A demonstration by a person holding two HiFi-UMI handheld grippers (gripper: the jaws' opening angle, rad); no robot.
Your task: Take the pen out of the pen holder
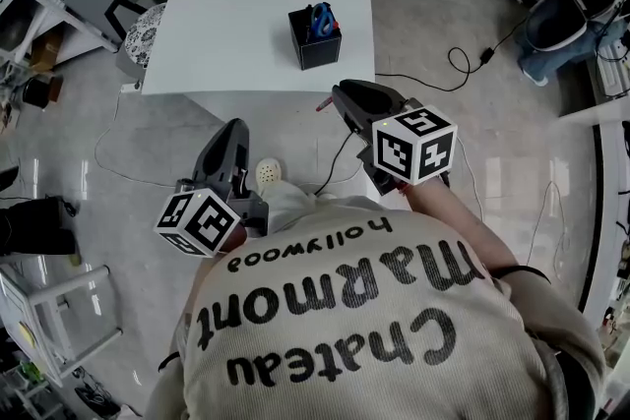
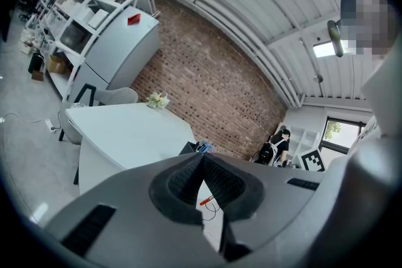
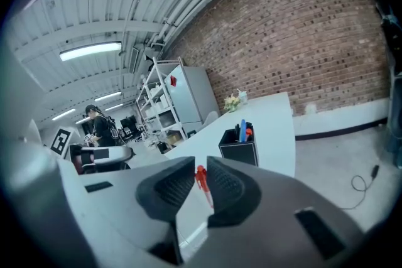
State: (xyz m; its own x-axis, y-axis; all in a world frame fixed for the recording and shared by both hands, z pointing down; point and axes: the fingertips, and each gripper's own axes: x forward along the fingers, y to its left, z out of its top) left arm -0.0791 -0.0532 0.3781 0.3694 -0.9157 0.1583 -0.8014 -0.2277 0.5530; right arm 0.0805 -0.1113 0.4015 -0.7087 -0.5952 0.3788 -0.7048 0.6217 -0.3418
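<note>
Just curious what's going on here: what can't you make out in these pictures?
Pen: right gripper view, part hidden between the right gripper's jaws.
Pen holder: head view, contents too small to count.
Table: head view, far end cut off by the top edge.
Left gripper: left gripper view, its shut jaws cover most of the pen holder.

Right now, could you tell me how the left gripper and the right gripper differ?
The right gripper is shut on a red pen; the left gripper is shut with nothing between its jaws. The right gripper reaches the near edge of the white table, closer to the black pen holder; the left gripper sits farther back over the floor. Both point toward the table.
</note>
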